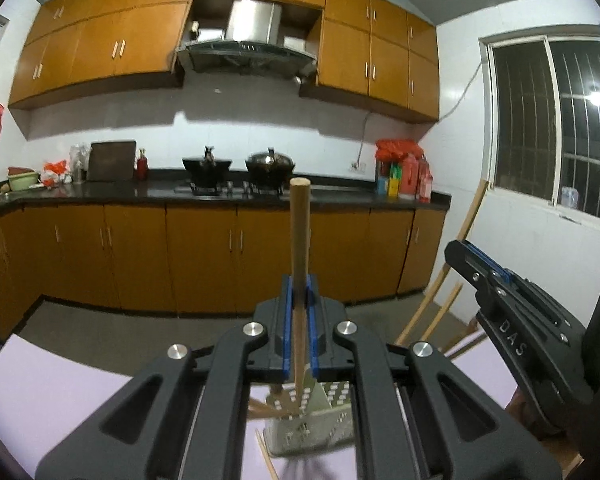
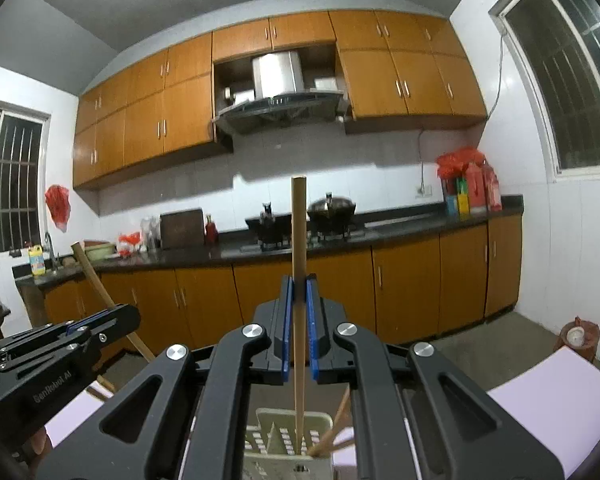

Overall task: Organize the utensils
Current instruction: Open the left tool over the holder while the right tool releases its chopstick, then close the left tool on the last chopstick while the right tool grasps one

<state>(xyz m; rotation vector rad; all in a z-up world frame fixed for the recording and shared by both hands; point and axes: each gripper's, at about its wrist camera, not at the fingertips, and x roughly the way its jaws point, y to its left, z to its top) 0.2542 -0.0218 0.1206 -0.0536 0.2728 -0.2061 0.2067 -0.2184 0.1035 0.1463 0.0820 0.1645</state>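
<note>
Left gripper [image 1: 299,292] clamps a round wooden stick [image 1: 300,236] upright between blue pads, above the pale perforated utensil holder [image 1: 312,420]. Right gripper [image 2: 299,292] pinches a thin bamboo chopstick [image 2: 299,248], its lower end inside that holder.

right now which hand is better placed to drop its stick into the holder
Right, probably. The right tool holds its thin stick with the lower end already inside the utensil holder. The left tool grips a thicker stick whose lower end looks outside the holder.

Dim indoor light, hard wall shadows, fisheye-bent edges, soft blur.
</note>
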